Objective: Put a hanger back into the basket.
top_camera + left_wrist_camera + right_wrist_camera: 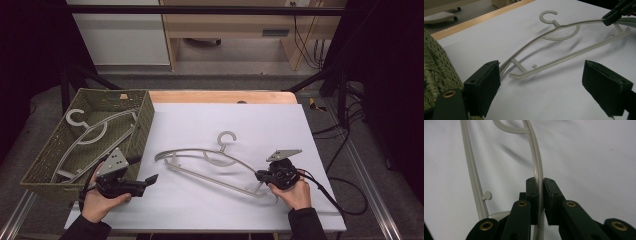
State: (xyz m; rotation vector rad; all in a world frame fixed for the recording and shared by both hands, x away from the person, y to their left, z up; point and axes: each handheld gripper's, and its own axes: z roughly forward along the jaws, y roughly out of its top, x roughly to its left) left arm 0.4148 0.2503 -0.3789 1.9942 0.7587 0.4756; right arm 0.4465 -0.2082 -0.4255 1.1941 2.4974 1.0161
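Grey plastic hanger point(210, 162): one, lying across the white sheet point(240, 120) on the desk point(220, 96), hook pointing away from the person, its right end lifted slightly.

Right gripper point(261, 176): jaws clamped on the hanger's upper arm near its right end, the strip pinched between both pads.

Left gripper point(150, 180): held above the sheet just beside the basket, jaws wide apart, holding nothing, pointed at the hanger's left end.

Woven green basket point(142, 122): at the desk's left edge, with a second hanger point(87, 135) lying inside.
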